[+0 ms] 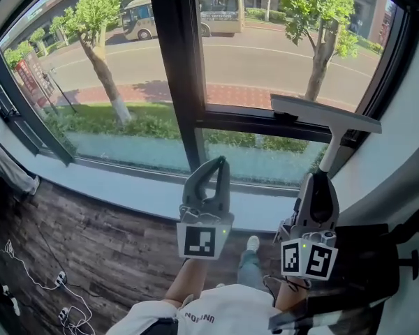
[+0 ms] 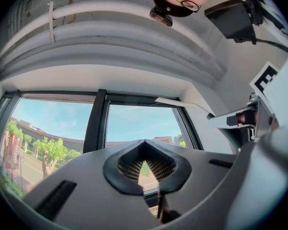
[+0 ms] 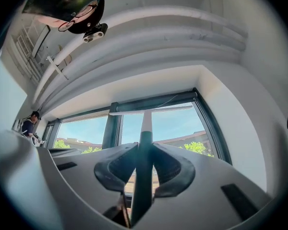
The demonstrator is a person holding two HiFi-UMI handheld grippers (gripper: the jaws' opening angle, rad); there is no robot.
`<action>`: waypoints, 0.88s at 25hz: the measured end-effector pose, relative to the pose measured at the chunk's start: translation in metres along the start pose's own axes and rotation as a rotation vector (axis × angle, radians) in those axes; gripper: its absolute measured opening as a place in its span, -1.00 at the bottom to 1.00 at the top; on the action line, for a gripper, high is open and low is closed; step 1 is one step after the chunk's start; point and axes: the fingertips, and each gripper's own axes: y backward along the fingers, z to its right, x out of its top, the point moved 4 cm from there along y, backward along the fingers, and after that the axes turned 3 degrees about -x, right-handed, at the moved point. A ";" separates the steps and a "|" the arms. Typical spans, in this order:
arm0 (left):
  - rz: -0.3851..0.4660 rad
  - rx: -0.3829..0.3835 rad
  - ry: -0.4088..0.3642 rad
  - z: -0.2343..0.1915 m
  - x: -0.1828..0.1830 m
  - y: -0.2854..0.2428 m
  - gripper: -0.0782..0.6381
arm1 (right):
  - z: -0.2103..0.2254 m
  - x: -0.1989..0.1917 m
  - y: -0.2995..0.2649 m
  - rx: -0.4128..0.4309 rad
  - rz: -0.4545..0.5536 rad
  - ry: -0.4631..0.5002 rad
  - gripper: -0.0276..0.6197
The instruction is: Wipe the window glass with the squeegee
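The squeegee has a long pale blade (image 1: 326, 113) on a white and dark handle (image 1: 329, 158). My right gripper (image 1: 318, 180) is shut on that handle and holds the blade up against the lower right part of the window glass (image 1: 279, 54). In the right gripper view the handle (image 3: 143, 176) runs up between the pads to the blade (image 3: 151, 110) across the pane. My left gripper (image 1: 218, 163) hovers before the dark middle frame post (image 1: 178, 61), its tips touching with nothing in them. The left gripper view shows the blade (image 2: 182, 104) off to the right.
A pale sill (image 1: 126, 187) runs under the window, with dark wood floor (image 1: 91, 250) below. Cables and a power strip (image 1: 63, 313) lie at lower left. A person (image 1: 0, 159) stands at the far left. A white wall (image 1: 405, 152) and black gear (image 1: 377, 257) close the right side.
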 end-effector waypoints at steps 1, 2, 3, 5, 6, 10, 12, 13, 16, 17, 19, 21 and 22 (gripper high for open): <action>-0.006 0.006 -0.004 -0.003 -0.006 -0.008 -0.79 | 0.002 -0.005 -0.011 0.006 -0.001 -0.002 -0.62; -0.011 0.010 -0.012 -0.005 -0.011 -0.017 -0.79 | 0.004 -0.010 -0.023 0.013 0.000 -0.004 -0.62; -0.013 0.014 -0.022 -0.008 -0.016 -0.028 -0.79 | 0.006 -0.014 -0.036 0.021 0.002 -0.006 -0.62; -0.003 0.025 -0.032 -0.014 -0.025 -0.056 -0.79 | 0.014 -0.024 -0.068 0.035 0.009 -0.012 -0.62; 0.003 0.032 -0.032 -0.016 -0.030 -0.072 -0.79 | 0.019 -0.029 -0.085 0.042 0.013 -0.015 -0.62; 0.012 0.051 -0.038 -0.022 -0.052 -0.140 -0.79 | 0.043 -0.050 -0.153 0.069 0.014 0.000 -0.62; 0.023 0.055 -0.044 -0.022 -0.062 -0.176 -0.79 | 0.057 -0.059 -0.187 0.085 0.008 0.014 -0.62; 0.030 0.056 -0.046 -0.021 -0.067 -0.193 -0.79 | 0.064 -0.064 -0.203 0.090 0.005 0.017 -0.62; 0.029 0.065 -0.045 -0.019 -0.087 -0.233 -0.79 | 0.085 -0.082 -0.241 0.108 0.000 0.014 -0.62; 0.021 0.069 -0.037 -0.019 -0.095 -0.242 -0.79 | 0.091 -0.088 -0.250 0.108 -0.004 0.021 -0.62; -0.002 0.068 -0.036 -0.019 -0.106 -0.256 -0.79 | 0.098 -0.095 -0.266 0.093 -0.022 0.048 -0.62; -0.026 0.061 -0.060 -0.021 -0.113 -0.270 -0.79 | 0.100 -0.101 -0.282 0.092 -0.029 0.053 -0.62; -0.032 0.059 -0.070 -0.023 -0.116 -0.276 -0.79 | 0.100 -0.103 -0.290 0.096 -0.028 0.048 -0.62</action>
